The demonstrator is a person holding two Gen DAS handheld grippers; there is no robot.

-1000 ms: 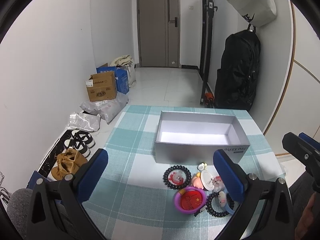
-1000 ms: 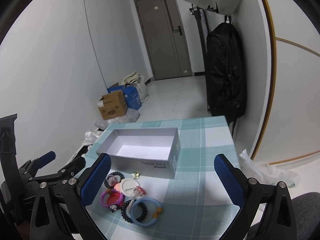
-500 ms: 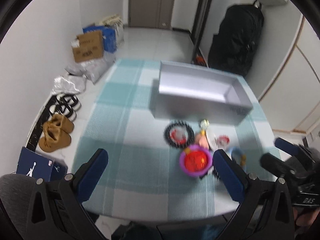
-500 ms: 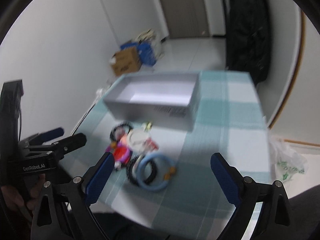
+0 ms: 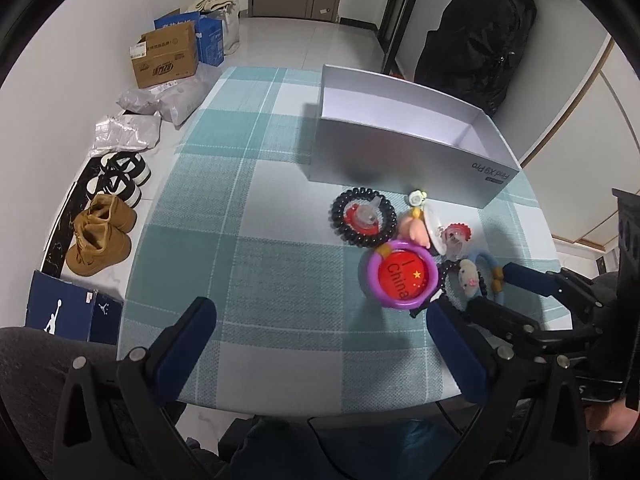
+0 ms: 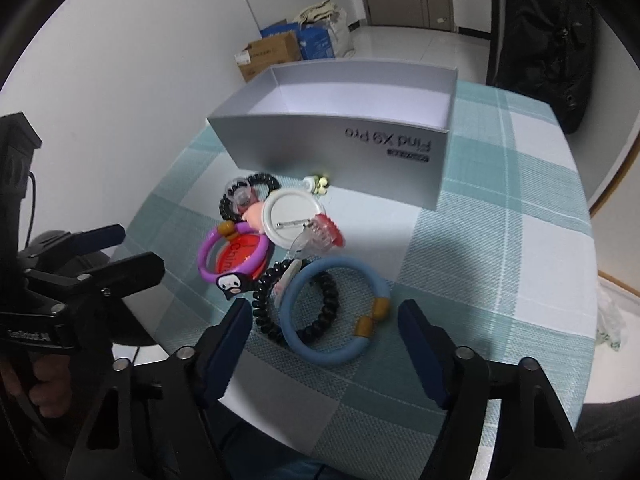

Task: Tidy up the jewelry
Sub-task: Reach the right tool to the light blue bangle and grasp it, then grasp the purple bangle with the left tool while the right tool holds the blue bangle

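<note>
The blue hair ring (image 6: 334, 312) is found flat on the worktop (image 6: 500, 240) before the silver box (image 6: 340, 136), framed by the right tongs (image 6: 324, 344), just narrowed yet unclamped; left tongs (image 5: 320, 344) apart, farther.

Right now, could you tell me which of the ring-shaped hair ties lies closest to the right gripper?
The blue ring with amber beads: it lies just ahead of the open right gripper, while the purple ring lies farther left.
</note>
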